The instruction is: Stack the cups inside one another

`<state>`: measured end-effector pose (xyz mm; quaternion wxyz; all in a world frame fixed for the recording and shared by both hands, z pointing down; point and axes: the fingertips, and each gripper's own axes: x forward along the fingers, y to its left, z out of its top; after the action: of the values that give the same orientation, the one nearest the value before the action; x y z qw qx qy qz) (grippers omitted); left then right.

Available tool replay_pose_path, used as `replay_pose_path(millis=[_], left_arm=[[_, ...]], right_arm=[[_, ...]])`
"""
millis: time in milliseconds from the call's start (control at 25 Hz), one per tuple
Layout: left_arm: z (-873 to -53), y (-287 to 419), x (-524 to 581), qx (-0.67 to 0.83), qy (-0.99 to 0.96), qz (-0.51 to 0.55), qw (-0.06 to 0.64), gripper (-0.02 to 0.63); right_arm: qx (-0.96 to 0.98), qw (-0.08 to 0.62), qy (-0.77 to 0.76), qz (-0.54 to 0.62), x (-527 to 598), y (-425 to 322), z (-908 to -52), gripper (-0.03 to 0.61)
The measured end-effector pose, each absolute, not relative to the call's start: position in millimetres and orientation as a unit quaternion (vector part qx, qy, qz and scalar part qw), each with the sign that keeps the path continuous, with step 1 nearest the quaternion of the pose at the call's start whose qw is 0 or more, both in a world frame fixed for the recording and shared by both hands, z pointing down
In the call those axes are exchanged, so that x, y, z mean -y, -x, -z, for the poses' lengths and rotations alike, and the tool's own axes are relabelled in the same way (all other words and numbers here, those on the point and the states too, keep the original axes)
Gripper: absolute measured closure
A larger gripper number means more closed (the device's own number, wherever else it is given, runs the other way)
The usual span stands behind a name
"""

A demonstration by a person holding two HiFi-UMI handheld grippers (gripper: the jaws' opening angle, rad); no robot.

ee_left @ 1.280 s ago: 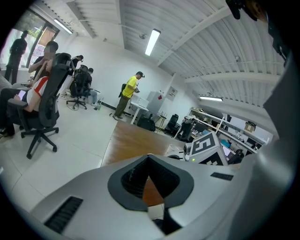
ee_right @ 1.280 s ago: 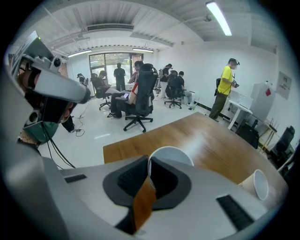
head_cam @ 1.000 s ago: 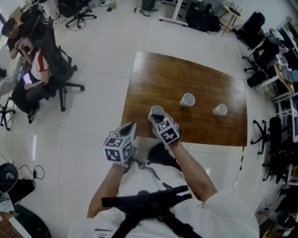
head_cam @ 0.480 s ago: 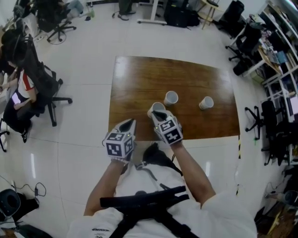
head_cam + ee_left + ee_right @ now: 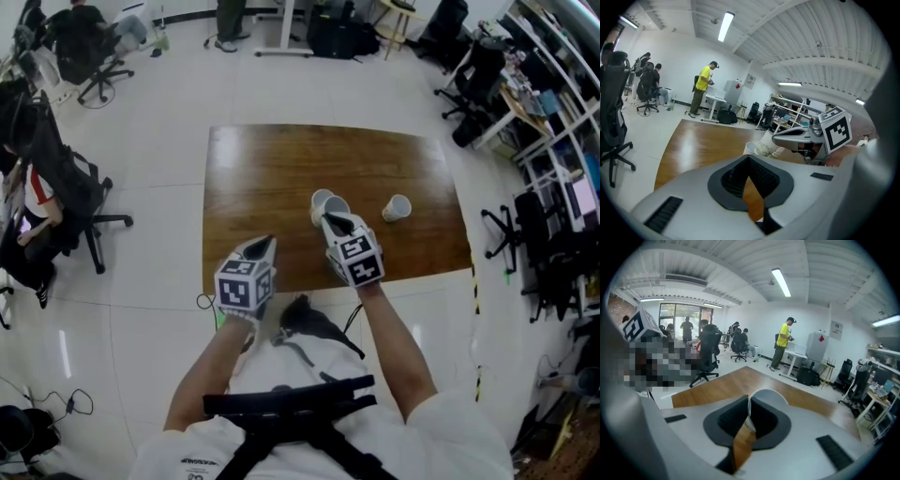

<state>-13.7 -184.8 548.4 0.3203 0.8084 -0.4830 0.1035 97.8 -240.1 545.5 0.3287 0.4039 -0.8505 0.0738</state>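
Carried from the table's (image 5: 253,178) near edge to just beside the second cup (image 5: 320,198): held cup (image 5: 337,204), rim pinched in right gripper (image 5: 335,218), body mostly hidden behind pads. Left gripper (image 5: 266,244) closed, empty.

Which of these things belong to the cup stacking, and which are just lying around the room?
For the job:
- paper cup held in the right gripper
- second cup close beside it
- third cup farther right
- left gripper, empty
- wooden table

Just about:
- office chair
- person in a yellow shirt
- black bag
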Motion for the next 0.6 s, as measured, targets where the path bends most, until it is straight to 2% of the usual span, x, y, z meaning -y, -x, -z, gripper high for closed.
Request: replay_pose_path(millis=[600], left_arm=[[-550.4, 13.1, 200.1, 0.499, -0.794, -0.095, 0.333, 0.614]], right_arm=[[0.849, 0.336, -0.404, -0.053, 294.0, -115.3, -543.3, 0.545]])
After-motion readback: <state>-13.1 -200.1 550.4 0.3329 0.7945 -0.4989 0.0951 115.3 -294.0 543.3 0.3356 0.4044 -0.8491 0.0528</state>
